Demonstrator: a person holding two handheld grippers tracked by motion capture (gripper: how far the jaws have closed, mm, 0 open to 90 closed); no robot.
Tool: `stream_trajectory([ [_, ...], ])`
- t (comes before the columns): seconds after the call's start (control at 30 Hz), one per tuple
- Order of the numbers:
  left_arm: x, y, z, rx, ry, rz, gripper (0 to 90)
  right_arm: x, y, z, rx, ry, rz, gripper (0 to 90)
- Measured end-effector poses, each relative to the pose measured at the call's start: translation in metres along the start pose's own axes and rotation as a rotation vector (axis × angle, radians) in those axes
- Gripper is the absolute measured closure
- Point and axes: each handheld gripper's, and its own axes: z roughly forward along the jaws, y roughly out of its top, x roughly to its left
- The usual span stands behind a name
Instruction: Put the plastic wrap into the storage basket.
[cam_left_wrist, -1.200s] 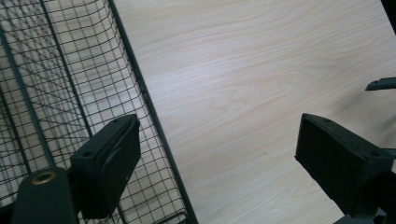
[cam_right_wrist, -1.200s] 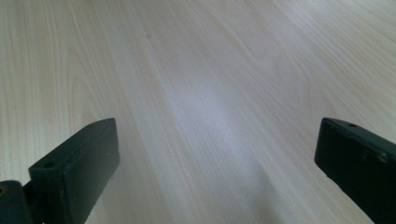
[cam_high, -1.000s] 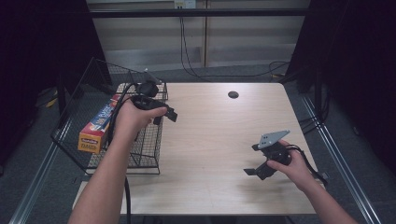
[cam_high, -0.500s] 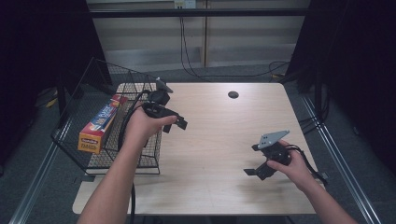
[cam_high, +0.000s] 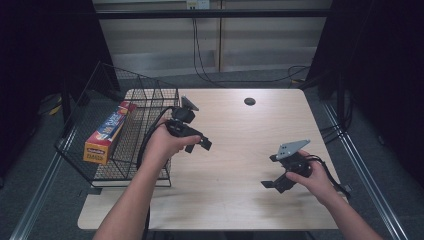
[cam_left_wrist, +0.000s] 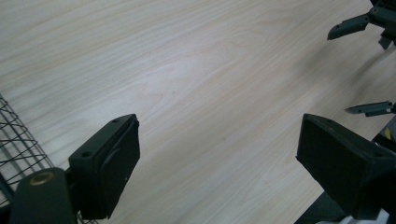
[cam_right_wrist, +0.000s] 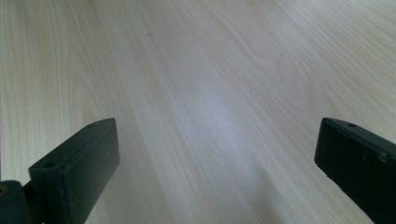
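Pale wood-grain table between dark curtains, with cables hanging down the far wall and a small round cable hole near the far edge. Bare across the middle and right, so free working room for both hands.

Black wire basket at the table's left edge, partly overhanging it, probably kept off to the side so the centre stays open. Mesh corner also visible at the low left of the left gripper view.

Long orange-and-blue kitchen-wrap carton inside the basket, lying lengthwise along its left side, one end toward the near rim and the other toward the far one. Touched by neither tool. Flat and snug against the wire there, so unlikely to roll or tip.

Left gripper just right of the basket, over bare wood, aimed right and down. Jaws wide apart with nothing between them and only table grain in the gap. Judging by that, done with the basket or between grabs.

Right gripper near the right front of the table, well apart from basket and carton, held low in the hand. Jaws likewise spread wide and empty, apparently parked out of the way while waiting.
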Motion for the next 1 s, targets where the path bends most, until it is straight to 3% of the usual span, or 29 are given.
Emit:
stream_trajectory([
  [0.47, -0.01, -0.011, 0.029, -0.011, -0.04, 0.032, 13.4, 0.0, 0.0, 0.001, 0.0, -0.005, -0.009, 0.0],
  [0.57, -0.011, -0.014, 0.035, -0.004, -0.032, 0.047, 13.5, 0.001, -0.001, 0.002, 0.006, -0.008, -0.012, 0.0],
  [0.7, -0.015, -0.022, 0.047, -0.029, -0.046, 0.057, 13.7, 0.002, -0.001, 0.003, 0.01, -0.008, -0.019, 0.0],
  [0.73, -0.017, -0.025, 0.051, -0.039, -0.052, 0.041, 13.7, 0.002, -0.001, 0.003, 0.011, -0.012, -0.022, 0.0],
  [0.8, -0.017, -0.029, 0.056, -0.022, -0.05, 0.071, 13.7, 0.002, -0.001, 0.003, 0.009, -0.012, -0.022, 0.0],
  [0.9, -0.019, -0.033, 0.062, -0.035, -0.054, 0.061, 13.6, 0.002, -0.001, 0.004, 0.01, -0.015, -0.019, 0.0],
  [1.0, -0.019, -0.036, 0.063, -0.052, -0.051, 0.081, 13.7, 0.002, -0.002, 0.003, 0.011, -0.02, -0.025, 0.0],
])
